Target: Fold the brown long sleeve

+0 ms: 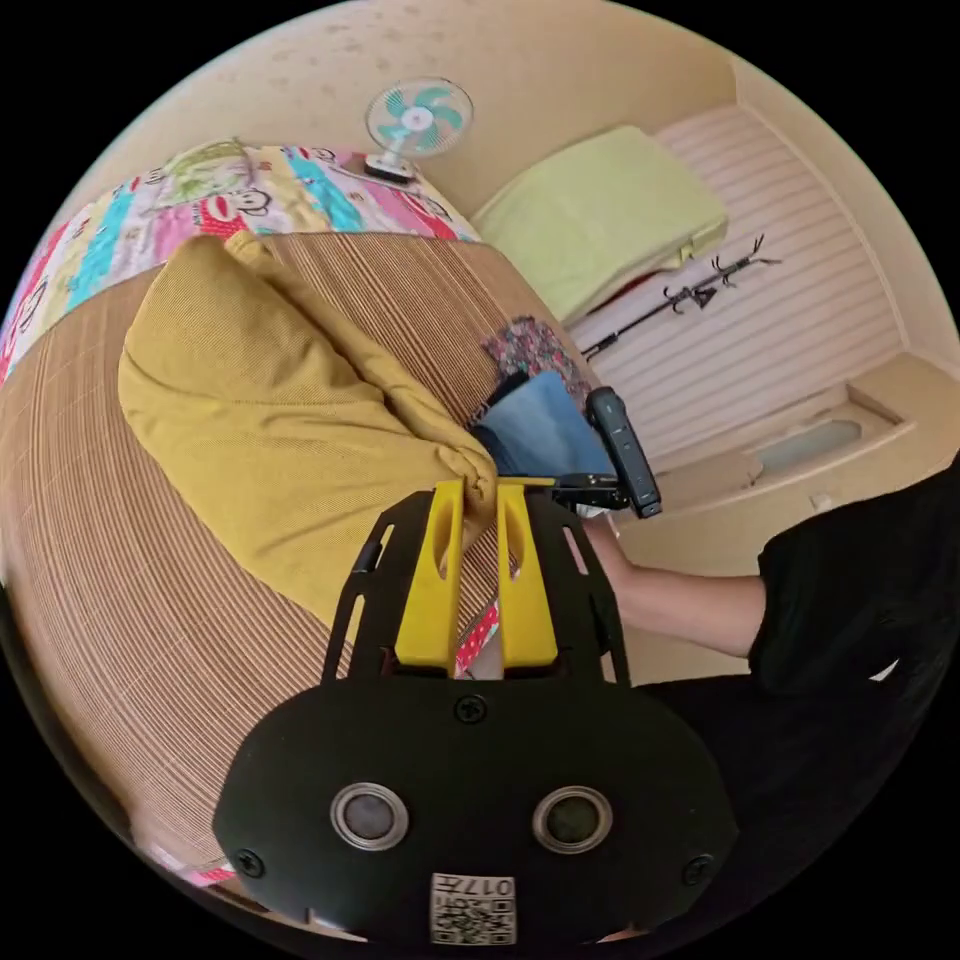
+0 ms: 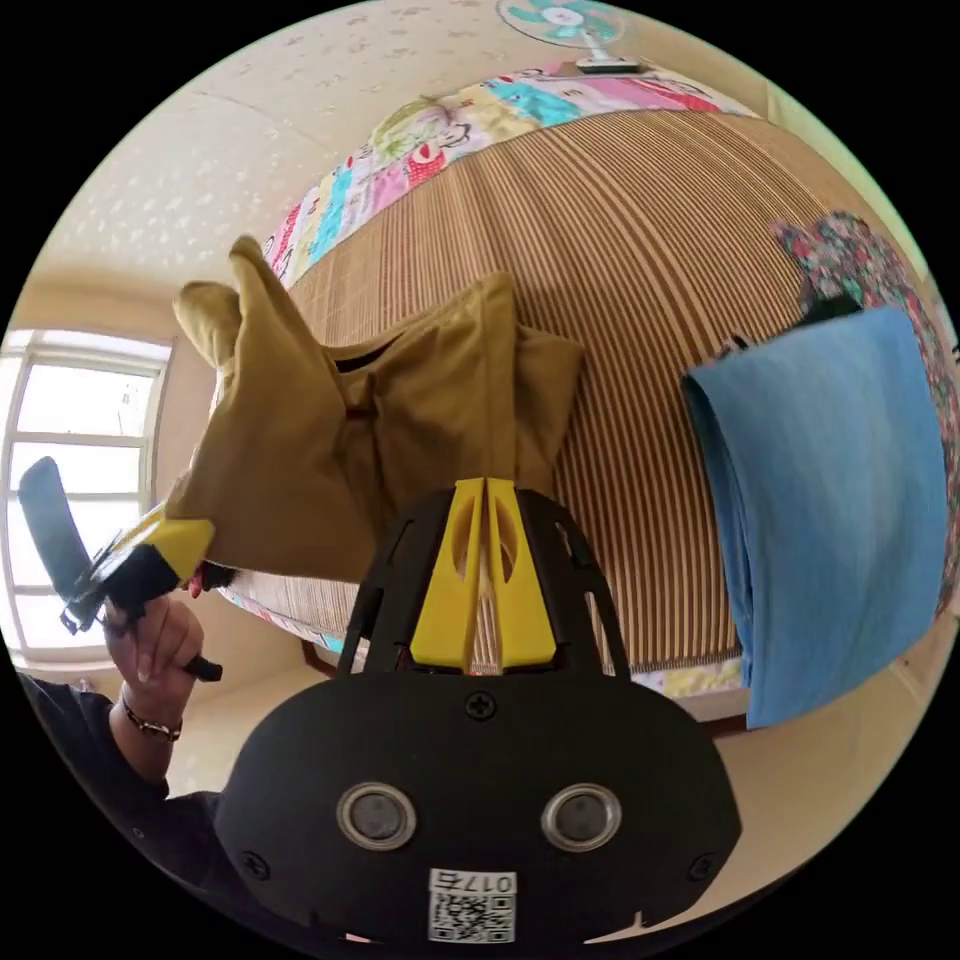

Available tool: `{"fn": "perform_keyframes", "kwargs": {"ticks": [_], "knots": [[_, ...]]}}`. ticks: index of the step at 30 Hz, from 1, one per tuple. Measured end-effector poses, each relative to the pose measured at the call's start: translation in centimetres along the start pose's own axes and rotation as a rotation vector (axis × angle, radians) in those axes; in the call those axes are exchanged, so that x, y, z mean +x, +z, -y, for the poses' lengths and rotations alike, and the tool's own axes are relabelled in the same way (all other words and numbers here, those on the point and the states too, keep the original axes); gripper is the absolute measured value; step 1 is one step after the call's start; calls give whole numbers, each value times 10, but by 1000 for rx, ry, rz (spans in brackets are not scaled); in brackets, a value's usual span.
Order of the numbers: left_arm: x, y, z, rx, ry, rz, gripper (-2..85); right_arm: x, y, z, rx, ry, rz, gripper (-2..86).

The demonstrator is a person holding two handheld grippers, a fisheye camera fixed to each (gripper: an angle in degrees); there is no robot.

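Fold barely begun: brown long sleeve (image 1: 270,420) bunched, lifted off bed (image 1: 120,620). Left claw (image 1: 480,500) pinching fabric corner; right claw (image 2: 485,490) clamped on another edge. Flattening, sleeve folds, halving all left.

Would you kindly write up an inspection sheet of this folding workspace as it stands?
Surface: striped woven mat over a patterned cartoon sheet.
Job's things: brown long sleeve, bunched and lifted off the mat at both held ends.
Clutter: folded blue garment; floral cloth beside it.
Grippers: left gripper and right gripper both shut on the garment.
Cables: nothing seen.
Surroundings: small fan, green cushion, window.
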State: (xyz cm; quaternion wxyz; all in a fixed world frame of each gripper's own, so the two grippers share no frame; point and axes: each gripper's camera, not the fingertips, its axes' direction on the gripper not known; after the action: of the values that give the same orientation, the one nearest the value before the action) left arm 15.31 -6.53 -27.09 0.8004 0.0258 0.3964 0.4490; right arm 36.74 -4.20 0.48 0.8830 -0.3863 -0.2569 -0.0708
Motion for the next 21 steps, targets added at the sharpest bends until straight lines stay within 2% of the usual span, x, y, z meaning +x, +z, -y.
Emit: {"fn": "perform_keyframes", "kwargs": {"ticks": [2, 4, 6, 8, 10, 12, 16, 18, 21], "knots": [[12, 37, -6, -112, 20, -14, 97, 30, -1, -25, -55, 71, 32, 14], [10, 40, -21, -54, -28, -42, 105, 53, 0, -48, -98, 125, 92, 21], [-19, 28, -48, 64, -217, -55, 111, 72, 6, -73, -135, 178, 241, 40], [-55, 25, -72, 104, -423, -17, 127, 78, 14, -86, -147, 217, 395, 64], [-95, 37, -95, 54, -625, 25, 139, 82, 25, -95, -141, 289, 555, 92], [-136, 70, -117, -55, -782, -88, 120, 83, 44, -100, -119, 391, 753, 127], [-145, 89, -121, -108, -791, -201, 70, 77, 70, -95, -79, 509, 916, 171], [-126, 99, -118, -194, -717, -311, 47, 73, 84, -85, -29, 563, 984, 190], [-85, 92, -123, -220, -658, -362, 36, 74, 99, -70, 53, 620, 1053, 194]]}}
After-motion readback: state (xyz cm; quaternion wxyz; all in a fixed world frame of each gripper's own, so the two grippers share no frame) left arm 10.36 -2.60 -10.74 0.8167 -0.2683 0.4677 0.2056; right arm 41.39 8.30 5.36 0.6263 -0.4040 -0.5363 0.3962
